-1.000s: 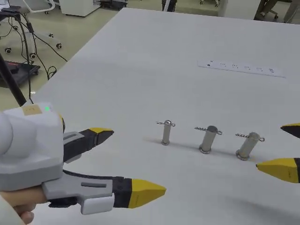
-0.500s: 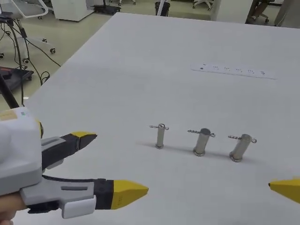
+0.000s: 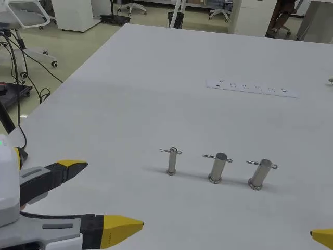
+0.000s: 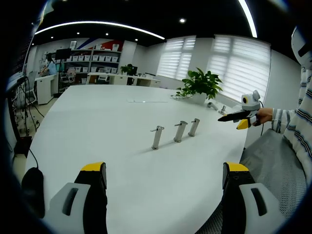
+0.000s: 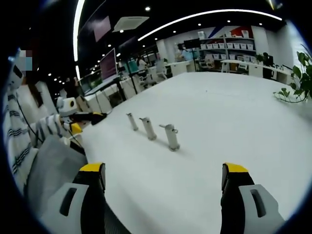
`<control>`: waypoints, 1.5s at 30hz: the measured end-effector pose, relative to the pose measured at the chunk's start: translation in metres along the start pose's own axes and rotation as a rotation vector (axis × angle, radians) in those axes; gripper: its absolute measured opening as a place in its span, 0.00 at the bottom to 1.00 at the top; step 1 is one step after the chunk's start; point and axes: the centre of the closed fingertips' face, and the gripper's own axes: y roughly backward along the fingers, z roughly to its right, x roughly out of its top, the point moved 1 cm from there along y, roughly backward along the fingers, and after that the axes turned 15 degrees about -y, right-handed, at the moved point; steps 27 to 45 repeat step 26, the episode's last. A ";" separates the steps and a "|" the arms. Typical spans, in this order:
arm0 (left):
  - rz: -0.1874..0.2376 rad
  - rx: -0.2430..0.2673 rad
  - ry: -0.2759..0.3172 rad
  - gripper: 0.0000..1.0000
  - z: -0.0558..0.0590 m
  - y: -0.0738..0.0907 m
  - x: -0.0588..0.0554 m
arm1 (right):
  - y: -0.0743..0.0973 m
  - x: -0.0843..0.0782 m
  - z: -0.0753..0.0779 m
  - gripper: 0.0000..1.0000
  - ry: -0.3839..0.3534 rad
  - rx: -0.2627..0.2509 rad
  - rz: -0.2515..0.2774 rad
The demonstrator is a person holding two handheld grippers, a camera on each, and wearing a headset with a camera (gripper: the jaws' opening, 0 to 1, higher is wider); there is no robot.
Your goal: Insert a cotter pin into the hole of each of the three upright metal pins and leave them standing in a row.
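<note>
white counter [image 3: 130, 88] spread across most of the head view. just below the middle of that frame your three metal pins stood in a row on their wider bases: the left pin [image 3: 171, 163], the middle pin [image 3: 217, 167] and the right pin [image 3: 259, 174], each apart from its neighbour with bare counter between. every one carried its pin crosswise through the top: the left cotter pin [image 3: 170, 151], the middle cotter pin [image 3: 216, 157] and the right cotter pin [image 3: 261, 164], wire ends poking left and loops to the right. the left pin looked upright; the other two seemed to lean toward the upper right, though i could not tell whether that was the lens.

your left claw [image 3: 106, 195] sat in the lower left corner of the head view, its yellow-tipped jaws spread wide with nothing between them, well apart from the row. your right claw [image 5: 163, 169] was likewise wide open and empty. one yellow tip of it showed at the lower right edge of the head view, and at the right of the left gripper view your hand [image 4: 263, 116] held it off beyond the pins.

a white power strip [image 3: 252, 88] lay flat toward the upper right of the head view, well behind the row.
</note>
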 end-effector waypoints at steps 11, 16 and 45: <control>-0.015 0.010 0.020 0.99 0.000 -0.003 -0.004 | 0.007 -0.003 0.007 1.00 -0.035 -0.026 0.005; -0.022 -0.001 0.018 0.99 0.002 -0.007 -0.004 | 0.005 -0.001 0.006 1.00 -0.042 -0.017 0.004; 0.017 0.020 0.015 0.99 -0.004 -0.013 0.007 | -0.003 -0.004 0.005 1.00 -0.035 -0.023 -0.035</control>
